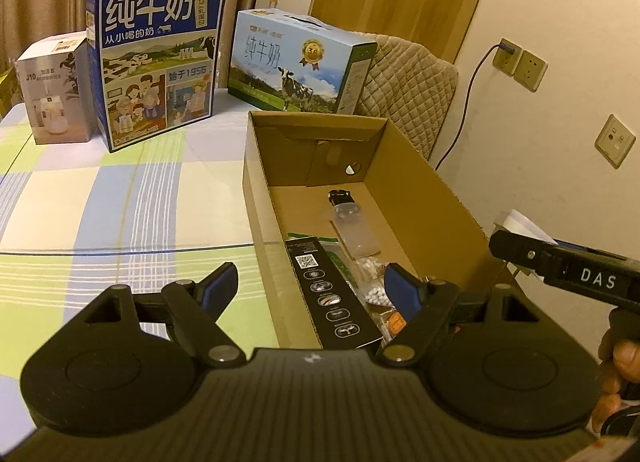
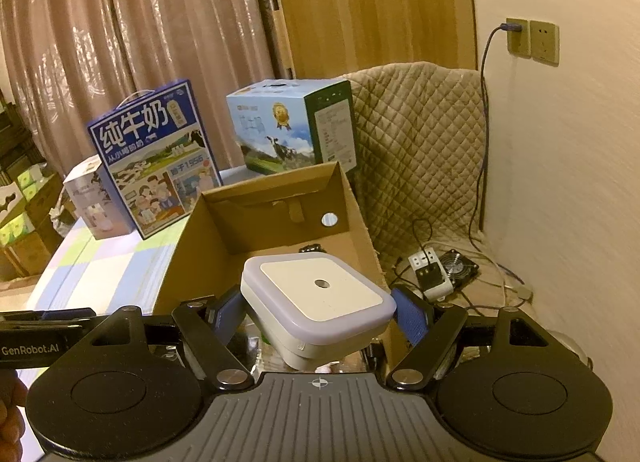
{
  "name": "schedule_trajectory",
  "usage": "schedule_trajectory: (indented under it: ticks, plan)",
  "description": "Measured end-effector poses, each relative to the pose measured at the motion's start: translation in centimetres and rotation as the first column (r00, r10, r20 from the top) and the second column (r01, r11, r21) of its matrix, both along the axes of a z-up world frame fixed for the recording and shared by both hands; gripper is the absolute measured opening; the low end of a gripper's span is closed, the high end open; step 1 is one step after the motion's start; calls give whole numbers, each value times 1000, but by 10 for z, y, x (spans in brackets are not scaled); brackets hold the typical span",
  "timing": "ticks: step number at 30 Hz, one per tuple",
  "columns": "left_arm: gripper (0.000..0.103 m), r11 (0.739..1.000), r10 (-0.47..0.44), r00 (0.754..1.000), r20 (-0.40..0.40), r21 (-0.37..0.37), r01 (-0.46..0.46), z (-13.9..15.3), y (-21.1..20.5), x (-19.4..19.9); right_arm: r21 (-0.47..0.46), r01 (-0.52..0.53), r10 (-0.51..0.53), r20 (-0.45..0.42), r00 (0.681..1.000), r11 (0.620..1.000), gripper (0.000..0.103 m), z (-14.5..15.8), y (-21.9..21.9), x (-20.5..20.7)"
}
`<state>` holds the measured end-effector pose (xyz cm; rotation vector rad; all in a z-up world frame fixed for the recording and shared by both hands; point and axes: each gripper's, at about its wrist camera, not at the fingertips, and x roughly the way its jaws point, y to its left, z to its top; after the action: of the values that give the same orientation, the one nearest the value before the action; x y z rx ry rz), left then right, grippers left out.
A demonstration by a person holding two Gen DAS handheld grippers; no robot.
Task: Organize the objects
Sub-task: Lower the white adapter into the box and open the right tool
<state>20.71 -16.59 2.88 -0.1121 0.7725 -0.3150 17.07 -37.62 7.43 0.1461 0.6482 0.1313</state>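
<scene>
**Night-light held over open carton; drop and collision risks noted**

The square white night-light (image 2: pixel 318 302) sits between the pads of the right gripper (image 2: pixel 320 316), above the near end of the open cardboard box (image 1: pixel 424 181). The left pad appears to bear on its body. Contact at the right pad is hard to confirm from this angle, though the item is off any surface, so I judge it pinched. The hold is on the lower white housing, under the wider lavender rim. A grip that low on a smooth, tapered shell could let the unit tip or slide out if the jaws ease unevenly.

The box already holds a black printed carton (image 1: pixel 336 294), a clear bottle with a black cap (image 1: pixel 352 229) and small packets of white beads (image 1: pixel 376 282). Released from this height, the night-light could land on the bottle or packets and roll rather than settle flat.

The left gripper (image 1: pixel 310 290) has its jaws spread and empty, straddling the box's near left wall. The two tools are close together. Any move inward risks knocking the wall or the other tool and jarring the load.

The box stands at the edge of the checked tablecloth (image 1: pixel 120 201), near the chair and floor cables. A shove could push it off.
</scene>
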Motion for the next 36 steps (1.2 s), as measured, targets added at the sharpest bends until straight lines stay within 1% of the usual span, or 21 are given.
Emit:
schedule_trajectory:
  ticks: [11, 16, 18, 22, 25, 30, 36]
  plan:
    - [77, 1000, -4, 1000, 0, 2, 4, -2, 2, 0, -8, -12, 12, 2, 1000, 1000, 75, -1, 10, 8]
    - [77, 1000, 5, 1000, -1, 4, -5, -4, 4, 2, 8, -3, 3, 4, 1000, 1000, 75, -3, 11, 15]
    - [77, 1000, 8, 1000, -2, 4, -8, -5, 6, 3, 27, 7, -7, 11, 1000, 1000, 75, -3, 11, 20]
    - [77, 1000, 16, 1000, -3, 7, -16, -7, 9, 4, 127, 7, -12, 42, 999, 992, 77, -5, 7, 31]
    - [77, 1000, 21, 1000, 0, 11, -21, -6, 12, 3, 172, 20, -31, 60, 998, 985, 80, -3, 2, 32]
    - [80, 999, 36, 999, 0, 10, -36, -6, 18, 2, 152, 25, -33, 54, 998, 988, 81, -2, 0, 27]
    - [82, 999, 34, 999, -3, 9, -34, -6, 21, -4, 130, 55, -58, 18, 998, 990, 81, -3, -1, 14]
